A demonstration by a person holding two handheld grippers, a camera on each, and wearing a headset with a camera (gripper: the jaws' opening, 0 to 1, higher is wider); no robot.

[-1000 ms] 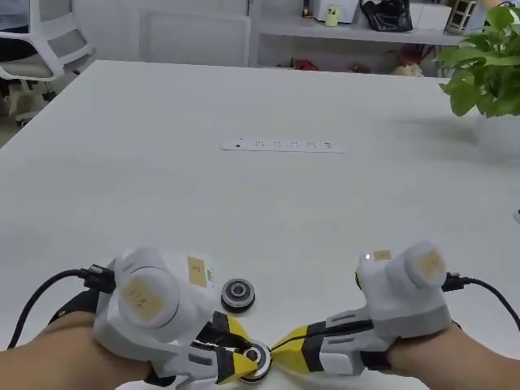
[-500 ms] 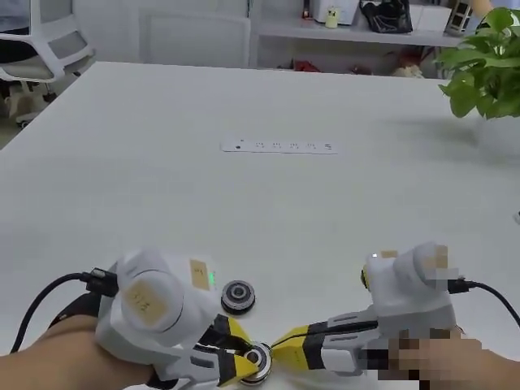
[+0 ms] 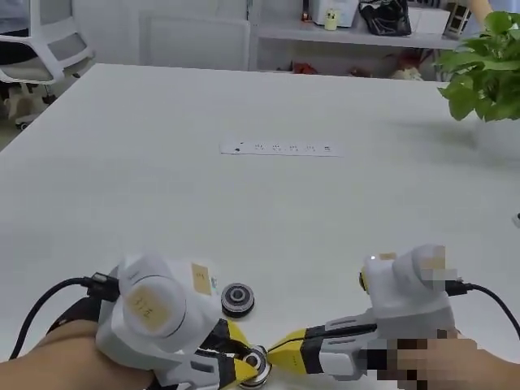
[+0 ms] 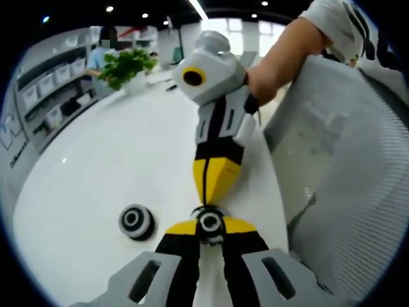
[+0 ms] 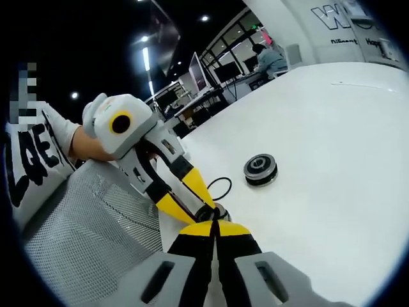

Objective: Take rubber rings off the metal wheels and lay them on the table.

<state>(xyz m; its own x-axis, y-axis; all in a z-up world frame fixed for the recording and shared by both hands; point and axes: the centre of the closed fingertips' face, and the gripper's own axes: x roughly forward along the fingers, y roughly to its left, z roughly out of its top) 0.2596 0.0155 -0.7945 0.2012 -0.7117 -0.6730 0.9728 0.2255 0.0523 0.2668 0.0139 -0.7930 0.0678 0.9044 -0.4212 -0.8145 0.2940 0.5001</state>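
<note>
A small metal wheel [image 3: 257,357] is held just above the white table's near edge. My left gripper [image 3: 246,365] is shut on it, its yellow jaws clamping the wheel [image 4: 209,220] from both sides. My right gripper [image 3: 275,353] comes in from the right with its jaws pressed together at the wheel's rim. In the right gripper view a thin black rubber ring [image 5: 222,185] loops out beside the wheel, pinched at my right gripper [image 5: 216,227]. A second wheel with a black ring [image 3: 237,297] lies flat on the table just beyond the grippers.
A white power strip [image 3: 280,148] lies mid-table. A green plant [image 3: 487,69] stands at the far right, an office chair [image 3: 49,41] at the far left, shelves behind. A grey mesh chair back [image 4: 339,179] is close by the grippers.
Both grippers sit slightly lower and nearer the table's front edge in the picture, still meeting at the wheel. The second wheel has not moved.
</note>
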